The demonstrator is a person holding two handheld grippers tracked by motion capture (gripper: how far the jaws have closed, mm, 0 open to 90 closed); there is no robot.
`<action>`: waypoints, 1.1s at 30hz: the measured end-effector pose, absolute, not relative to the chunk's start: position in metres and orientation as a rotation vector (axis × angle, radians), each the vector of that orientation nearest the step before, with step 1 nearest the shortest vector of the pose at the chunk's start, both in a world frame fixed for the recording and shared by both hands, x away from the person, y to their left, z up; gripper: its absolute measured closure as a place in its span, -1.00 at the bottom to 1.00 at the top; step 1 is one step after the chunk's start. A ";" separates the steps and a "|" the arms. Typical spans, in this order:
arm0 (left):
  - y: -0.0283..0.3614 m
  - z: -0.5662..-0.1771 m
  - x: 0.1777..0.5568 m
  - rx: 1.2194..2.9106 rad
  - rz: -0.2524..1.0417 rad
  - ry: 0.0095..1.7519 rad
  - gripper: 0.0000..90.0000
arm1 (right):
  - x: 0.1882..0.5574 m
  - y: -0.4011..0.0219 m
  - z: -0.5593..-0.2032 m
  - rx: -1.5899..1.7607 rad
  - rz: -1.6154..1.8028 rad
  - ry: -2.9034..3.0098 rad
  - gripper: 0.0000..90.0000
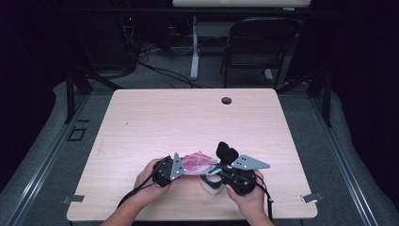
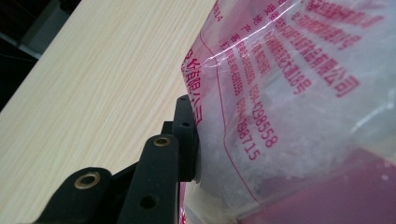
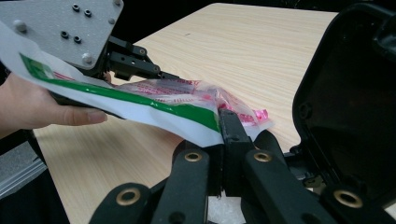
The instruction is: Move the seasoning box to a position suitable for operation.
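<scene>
A clear plastic bag (image 1: 197, 162) with red print hangs just above the table's near edge, stretched between both grippers. My left gripper (image 1: 184, 165) is shut on its left end. In the left gripper view one black pad (image 2: 187, 135) presses into the bag (image 2: 289, 93), and the other jaw is hidden behind the film. My right gripper (image 3: 222, 125) is shut on the bag's white edge with a green stripe (image 3: 140, 105). The other hand and its gripper (image 3: 140, 63) show beyond the bag (image 3: 187, 93) in the right gripper view.
A black hollow shell (image 1: 227, 153) stands close beside the right gripper and looms large (image 3: 345, 102) in its view. A white round object (image 1: 211, 184) lies on the light wood table (image 1: 188, 117) under that gripper. A cable hole (image 1: 227, 100) and a chair (image 1: 256, 47) lie beyond.
</scene>
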State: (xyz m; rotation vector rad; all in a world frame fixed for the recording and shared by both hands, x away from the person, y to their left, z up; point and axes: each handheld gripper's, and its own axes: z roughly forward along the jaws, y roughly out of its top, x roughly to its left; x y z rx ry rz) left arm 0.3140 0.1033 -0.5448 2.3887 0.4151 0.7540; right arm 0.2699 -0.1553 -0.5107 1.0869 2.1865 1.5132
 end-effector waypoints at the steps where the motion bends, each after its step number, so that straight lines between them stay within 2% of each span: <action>1: 0.103 -0.546 0.314 2.382 0.744 0.429 0.65 | 0.270 -0.155 -0.511 1.086 1.512 2.185 0.99; 21: 0.107 -0.554 0.320 2.374 0.646 0.468 0.68 | 0.272 -0.156 -0.509 1.078 1.554 2.187 0.93; 33: 0.112 -0.557 0.325 2.333 0.568 0.527 0.70 | 0.271 -0.158 -0.510 1.077 1.577 2.181 0.78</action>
